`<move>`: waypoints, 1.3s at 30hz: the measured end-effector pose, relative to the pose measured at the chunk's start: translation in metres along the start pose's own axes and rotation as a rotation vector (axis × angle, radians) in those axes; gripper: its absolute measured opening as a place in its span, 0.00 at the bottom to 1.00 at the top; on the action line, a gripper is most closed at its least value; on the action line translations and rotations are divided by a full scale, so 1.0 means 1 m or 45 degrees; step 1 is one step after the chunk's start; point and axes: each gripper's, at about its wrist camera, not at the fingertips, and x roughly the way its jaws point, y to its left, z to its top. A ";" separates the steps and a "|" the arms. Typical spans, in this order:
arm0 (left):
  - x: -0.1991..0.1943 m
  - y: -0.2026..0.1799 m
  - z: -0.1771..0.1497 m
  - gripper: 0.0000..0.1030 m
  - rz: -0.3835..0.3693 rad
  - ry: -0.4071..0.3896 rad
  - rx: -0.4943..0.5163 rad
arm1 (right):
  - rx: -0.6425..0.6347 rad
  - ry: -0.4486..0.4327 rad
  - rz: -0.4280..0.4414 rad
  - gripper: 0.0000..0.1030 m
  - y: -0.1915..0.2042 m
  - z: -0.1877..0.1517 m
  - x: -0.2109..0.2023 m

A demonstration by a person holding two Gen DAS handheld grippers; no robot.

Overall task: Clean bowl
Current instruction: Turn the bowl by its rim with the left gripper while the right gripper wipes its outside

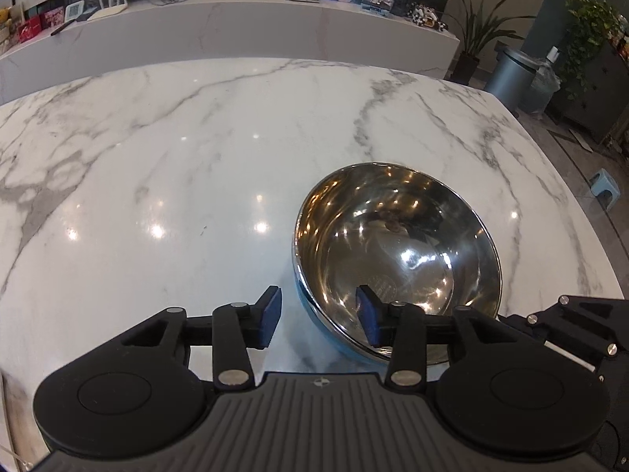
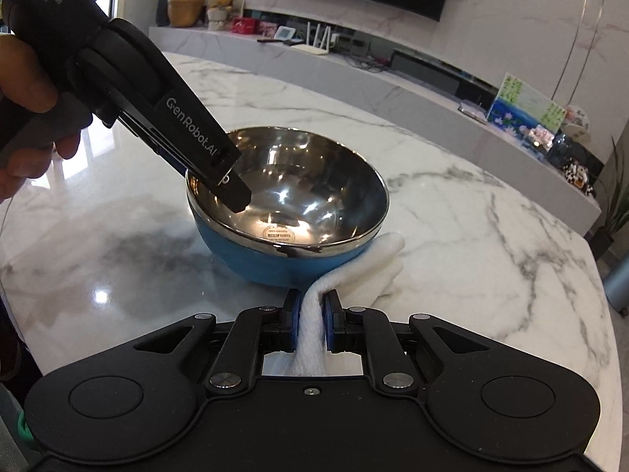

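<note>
A steel bowl (image 1: 397, 251) with a blue outside stands on the marble table (image 1: 196, 157). My left gripper (image 1: 320, 320) is open and straddles the bowl's near rim, one finger inside the bowl and one outside. In the right wrist view the bowl (image 2: 291, 216) sits just ahead, with the left gripper (image 2: 232, 192) reaching over its left rim. My right gripper (image 2: 311, 320) is shut on a white cloth (image 2: 365, 267), which trails forward onto the table against the bowl's right side.
A low marble shelf (image 1: 236, 27) with boxes, a router and pictures runs behind the table. A grey bin (image 1: 509, 74), potted plants and a small blue stool (image 1: 605, 187) stand on the floor past the table's right edge.
</note>
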 end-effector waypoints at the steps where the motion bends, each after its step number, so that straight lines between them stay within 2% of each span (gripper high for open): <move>1: 0.000 -0.001 0.000 0.27 -0.002 -0.001 0.009 | 0.003 -0.002 -0.003 0.11 -0.001 0.000 0.000; 13: 0.007 -0.001 0.007 0.16 0.028 -0.032 0.039 | 0.012 -0.068 -0.065 0.10 -0.008 0.003 -0.011; 18: 0.009 -0.002 0.009 0.15 0.042 -0.053 0.052 | 0.043 -0.144 -0.106 0.10 -0.018 0.005 -0.022; 21: 0.010 -0.002 0.010 0.15 0.044 -0.067 0.050 | 0.038 -0.150 -0.106 0.10 -0.017 0.005 -0.024; 26: 0.008 -0.001 0.010 0.15 0.039 -0.066 0.047 | 0.071 -0.074 -0.125 0.10 -0.021 0.003 -0.015; 31: 0.008 -0.001 0.009 0.15 0.036 -0.058 0.051 | 0.152 0.044 -0.198 0.10 -0.032 -0.003 -0.003; 33: 0.007 0.000 0.009 0.15 0.035 -0.059 0.048 | 0.161 0.060 -0.226 0.12 -0.033 -0.004 -0.001; 35: 0.007 0.000 0.009 0.15 0.034 -0.062 0.044 | 0.173 0.064 -0.245 0.24 -0.034 -0.004 -0.001; 37: 0.006 0.000 0.009 0.15 0.033 -0.067 0.041 | 0.197 0.047 -0.272 0.31 -0.035 -0.004 -0.003; 39: 0.005 0.000 0.009 0.16 0.032 -0.072 0.037 | 0.226 0.023 -0.281 0.32 -0.038 -0.005 -0.007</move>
